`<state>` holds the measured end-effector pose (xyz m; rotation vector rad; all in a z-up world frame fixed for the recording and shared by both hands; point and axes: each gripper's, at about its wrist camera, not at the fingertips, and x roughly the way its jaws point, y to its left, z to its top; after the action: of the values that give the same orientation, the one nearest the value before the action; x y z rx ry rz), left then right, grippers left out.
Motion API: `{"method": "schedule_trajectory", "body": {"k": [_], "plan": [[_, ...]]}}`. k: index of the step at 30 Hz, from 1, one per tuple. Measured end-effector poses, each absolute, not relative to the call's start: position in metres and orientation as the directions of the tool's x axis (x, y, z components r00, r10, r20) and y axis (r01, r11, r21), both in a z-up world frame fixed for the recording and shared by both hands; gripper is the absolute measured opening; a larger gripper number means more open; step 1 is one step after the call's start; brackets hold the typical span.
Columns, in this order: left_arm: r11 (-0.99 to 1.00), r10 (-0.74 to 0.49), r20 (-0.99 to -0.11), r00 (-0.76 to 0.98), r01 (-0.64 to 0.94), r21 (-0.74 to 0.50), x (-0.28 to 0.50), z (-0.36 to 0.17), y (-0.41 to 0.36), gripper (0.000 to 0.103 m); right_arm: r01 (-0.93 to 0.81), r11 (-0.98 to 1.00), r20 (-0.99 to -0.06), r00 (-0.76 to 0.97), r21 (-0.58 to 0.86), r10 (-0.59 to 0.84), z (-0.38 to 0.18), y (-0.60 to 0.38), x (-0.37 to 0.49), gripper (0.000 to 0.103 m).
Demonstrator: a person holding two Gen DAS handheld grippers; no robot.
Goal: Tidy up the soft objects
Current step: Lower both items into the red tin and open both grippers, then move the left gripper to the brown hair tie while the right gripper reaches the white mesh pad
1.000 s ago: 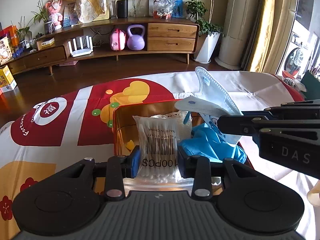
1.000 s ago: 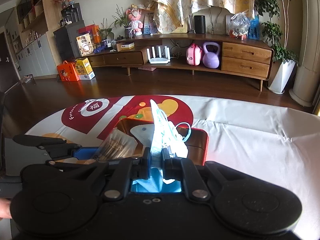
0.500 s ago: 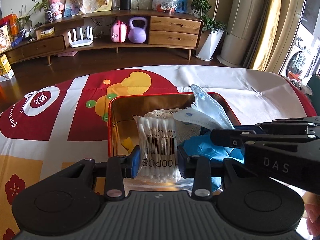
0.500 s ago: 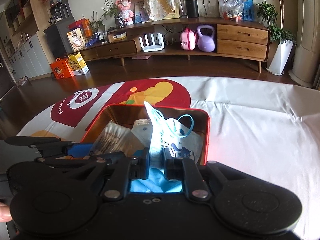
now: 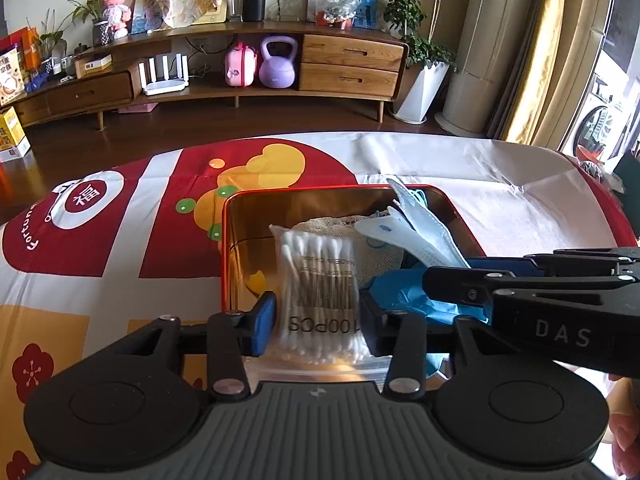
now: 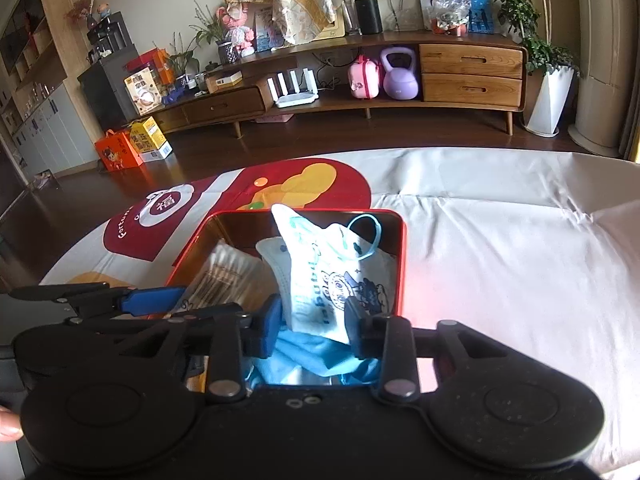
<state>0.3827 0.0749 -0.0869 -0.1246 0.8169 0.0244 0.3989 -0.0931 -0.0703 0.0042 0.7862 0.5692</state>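
In the left wrist view, the left gripper [image 5: 318,320] fills the bottom of the frame, its jaws opening around a clear plastic bag of white cotton swabs [image 5: 320,292] that lies in the near end of the red metal tin with a gold inside [image 5: 230,240] at centre; the pads stand just beside the bag's edges, and its lower end is hidden behind the gripper body. A pale blue face mask [image 5: 416,232] leans at the tin's upper right, over crumpled blue gloves [image 5: 400,292] partly covered by the right gripper's black arm crossing from the right edge. In the right wrist view, the right gripper [image 6: 314,326] sits low at centre, jaws opening, with the printed mask [image 6: 332,276] standing between the pads; whether they touch it is hard to tell. The gloves [image 6: 304,356] show only beneath. The swab bag [image 6: 228,272] lies left, partly hidden. The tin rests on a red and white printed cloth [image 6: 500,248].
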Motion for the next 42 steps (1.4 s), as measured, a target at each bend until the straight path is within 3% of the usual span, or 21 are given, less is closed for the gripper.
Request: {"method": "schedule_trajectory", "body": {"k": [3,26,28,39,42], "plan": [[0.989,-0.039,-0.723,0.690,-0.076,-0.126,0.377,-0.083,0.079,0.056,-0.478,0.852,-0.660,0.573,0.212,0.486,-0.065,-0.098,0.393,0.049],[0.991,-0.086,-0.672,0.736,-0.006,-0.133,0.286,-0.026,0.064,0.059,-0.508,0.848,-0.623,0.616,0.153,0.482,-0.008,-0.125,0.290,0.071],[0.991,-0.090,-0.668,0.738,0.001,-0.132,0.275,-0.023,0.062,0.068,-0.511,0.845,-0.621,0.615,0.156,0.487,-0.006,-0.129,0.280,0.073],[0.989,-0.106,-0.668,0.736,0.007,-0.148,0.224,-0.017,0.056,0.069,-0.511,0.849,-0.627,0.620,0.133,0.471,-0.004,-0.143,0.225,0.088],[0.989,-0.105,-0.666,0.738,0.007,-0.148,0.210,-0.018,0.053,0.075,-0.504,0.855,-0.632,0.624,0.125,0.460,-0.005,-0.147,0.212,0.092]]}}
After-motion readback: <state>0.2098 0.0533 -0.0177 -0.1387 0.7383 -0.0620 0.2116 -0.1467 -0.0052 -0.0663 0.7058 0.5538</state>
